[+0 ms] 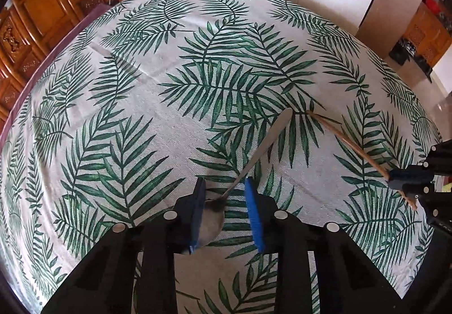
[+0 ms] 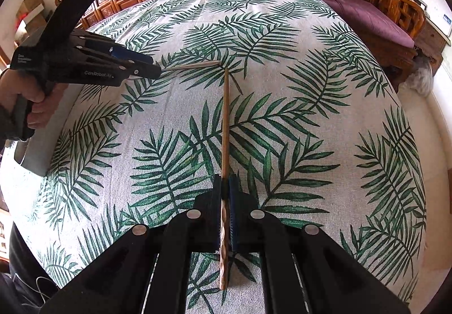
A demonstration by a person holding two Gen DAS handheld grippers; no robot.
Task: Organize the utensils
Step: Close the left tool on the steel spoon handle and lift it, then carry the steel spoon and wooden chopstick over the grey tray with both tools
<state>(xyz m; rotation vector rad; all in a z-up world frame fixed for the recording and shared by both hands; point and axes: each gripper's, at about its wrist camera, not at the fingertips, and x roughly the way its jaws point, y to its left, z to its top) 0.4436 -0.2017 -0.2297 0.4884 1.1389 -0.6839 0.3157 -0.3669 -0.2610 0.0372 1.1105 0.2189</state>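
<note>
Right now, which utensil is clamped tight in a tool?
The wooden stick: the right tool is shut on it. The metal spoon lies between the left tool's blue pads, gap visible.

"GenRobot.AI" on left gripper [image 2: 135, 67] (white print).

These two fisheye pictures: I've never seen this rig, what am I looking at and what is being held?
A person holds a two-finger gripper in each hand; a camera on each looks along its fingers. The left view shows the left gripper straddling a metal spoon where handle meets bowl, its blue pads not visibly pressing it. The right view shows the right gripper shut on a wooden chopstick, with the hand holding the other gripper at its left edge. Both sit over a leaf-print tablecloth.
</note>
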